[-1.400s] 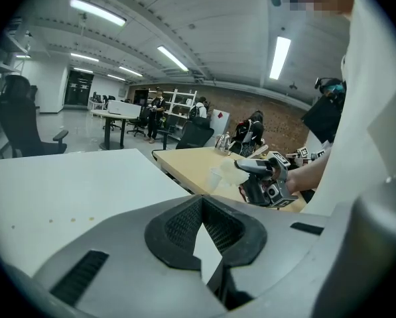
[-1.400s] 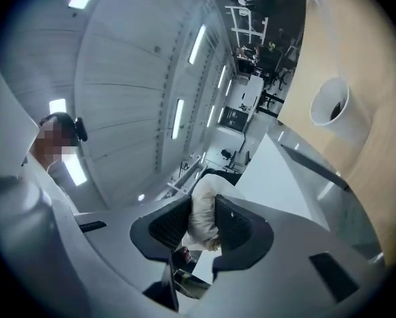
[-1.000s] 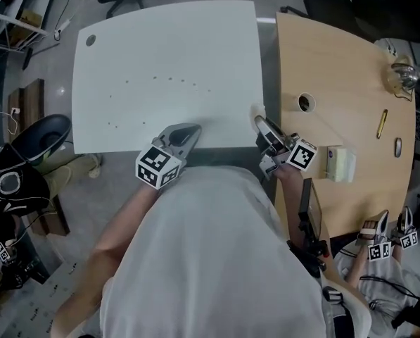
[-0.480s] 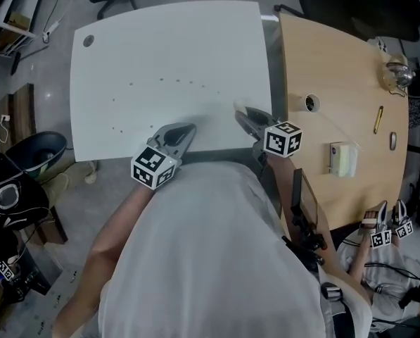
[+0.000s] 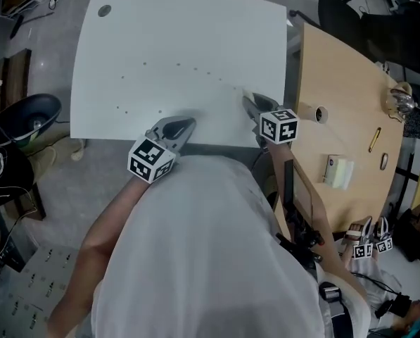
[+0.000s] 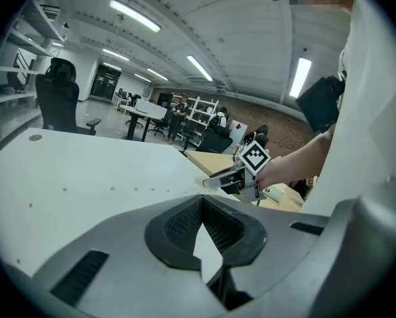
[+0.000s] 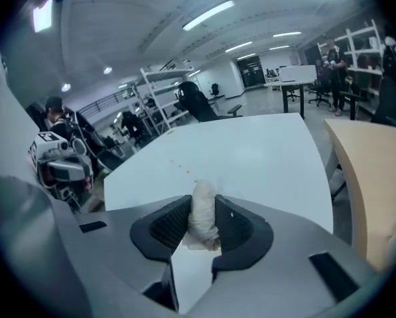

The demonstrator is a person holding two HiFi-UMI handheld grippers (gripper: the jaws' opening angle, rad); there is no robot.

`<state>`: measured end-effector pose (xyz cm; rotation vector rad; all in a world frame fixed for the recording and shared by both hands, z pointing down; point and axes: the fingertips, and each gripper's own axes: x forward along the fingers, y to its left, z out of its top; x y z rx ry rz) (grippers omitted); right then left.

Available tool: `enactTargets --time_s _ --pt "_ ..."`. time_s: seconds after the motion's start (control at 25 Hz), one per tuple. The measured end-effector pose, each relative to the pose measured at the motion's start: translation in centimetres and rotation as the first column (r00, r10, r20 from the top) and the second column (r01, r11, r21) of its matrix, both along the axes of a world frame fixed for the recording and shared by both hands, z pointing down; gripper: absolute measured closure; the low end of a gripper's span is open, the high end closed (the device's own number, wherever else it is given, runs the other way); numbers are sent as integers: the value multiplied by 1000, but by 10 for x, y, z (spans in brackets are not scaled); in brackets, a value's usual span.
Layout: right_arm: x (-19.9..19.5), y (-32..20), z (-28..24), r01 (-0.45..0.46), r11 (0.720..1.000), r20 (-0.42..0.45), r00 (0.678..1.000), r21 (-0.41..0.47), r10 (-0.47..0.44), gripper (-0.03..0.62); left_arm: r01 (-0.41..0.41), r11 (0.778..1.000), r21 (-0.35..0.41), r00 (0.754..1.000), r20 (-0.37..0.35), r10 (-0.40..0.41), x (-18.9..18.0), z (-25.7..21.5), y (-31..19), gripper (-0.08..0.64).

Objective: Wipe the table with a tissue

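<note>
- Head view: within the last second the right gripper (image 5: 250,106) has moved from the right edge of the table (image 5: 195,27) inward over the white top. The left gripper (image 5: 183,126) stays at the near edge. The arc of spots (image 5: 179,65) is unwiped, and its right end lies near the right gripper's tip. Judgement: the carry is done and the first stroke is about to start.
- Left gripper view: left gripper (image 6: 201,207) jaws narrow, tips together, nothing between them. Only bare table (image 6: 85,171) shows past them. The right gripper (image 6: 219,179) reaches in over the far right corner, beyond the spots (image 6: 111,189).
- Right gripper view: right gripper (image 7: 203,212) jaws clamp the tissue (image 7: 202,207), a rolled white wad standing between the pads and poking past the tips. The spots (image 7: 184,167) lie just ahead of the wad, on the table (image 7: 264,158).
</note>
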<state>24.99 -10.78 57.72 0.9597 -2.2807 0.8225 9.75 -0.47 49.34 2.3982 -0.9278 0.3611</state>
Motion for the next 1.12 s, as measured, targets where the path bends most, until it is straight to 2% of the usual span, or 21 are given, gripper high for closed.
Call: enactTargets --time_s 0.16,0.36,0.52,0.76,1.12 --pt "-1 -15 13 65 998 -136 989 21 -61 479 52 999 -15 999 -1 -52 -13 1 10 556" --pt "2 -32 22 86 996 -220 972 19 -80 480 87 996 -17 996 4 -87 -26 2 14 555" --pt "3 -27 35 76 997 -235 969 -34 -82 480 104 994 -20 995 8 -104 -31 2 19 557" --pt "-3 -24 42 48 998 -251 966 -41 -57 485 119 993 -19 993 11 -119 -38 1 25 556" --pt "-19 -16 45 176 984 -321 932 -14 -171 488 111 993 -24 994 20 -111 -38 3 31 555"
